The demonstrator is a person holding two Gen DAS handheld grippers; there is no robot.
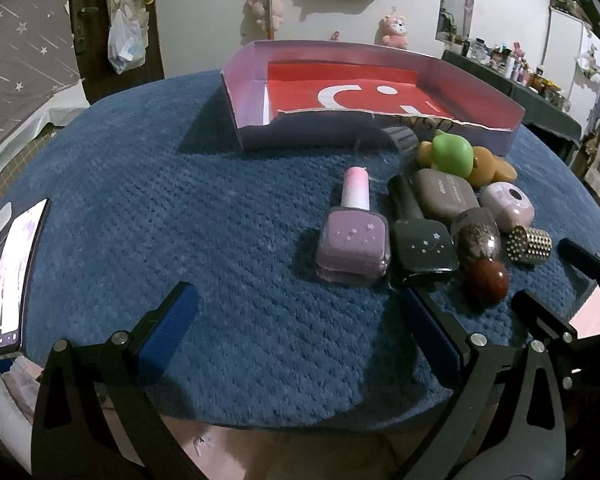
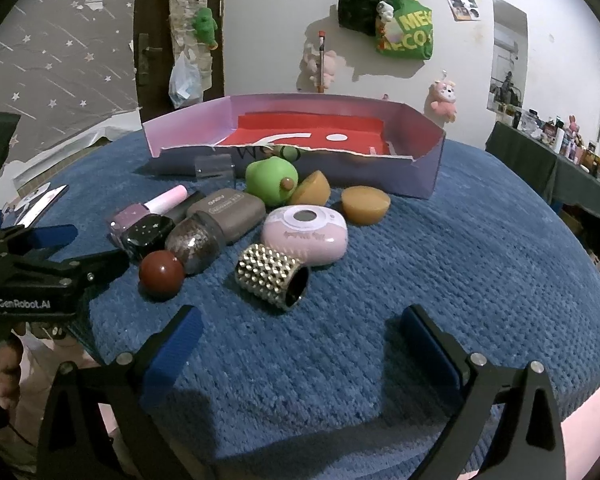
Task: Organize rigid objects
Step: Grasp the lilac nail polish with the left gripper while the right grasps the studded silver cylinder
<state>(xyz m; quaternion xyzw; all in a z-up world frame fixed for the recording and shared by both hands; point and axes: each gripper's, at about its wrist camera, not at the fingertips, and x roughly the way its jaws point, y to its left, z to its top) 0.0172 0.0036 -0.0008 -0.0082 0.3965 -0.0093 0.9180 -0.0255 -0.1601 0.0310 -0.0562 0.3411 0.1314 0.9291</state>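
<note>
Both grippers are hovering low over the blue-covered tabletop (image 2: 460,240), fingers spread wide and holding nothing. The left gripper (image 1: 300,320) is facing the lilac nail-polish bottle (image 1: 354,236) and the dark bottle (image 1: 420,240) just beside it. The right gripper (image 2: 300,340) is lining up on the studded gold cylinder (image 2: 274,278), lying on its side nearest it. The small things are sitting clustered in front of the shallow box (image 2: 428,168), probably their destination; its torn near wall is standing low, likely easing drops over it. Nothing is showing inside it yet
</note>
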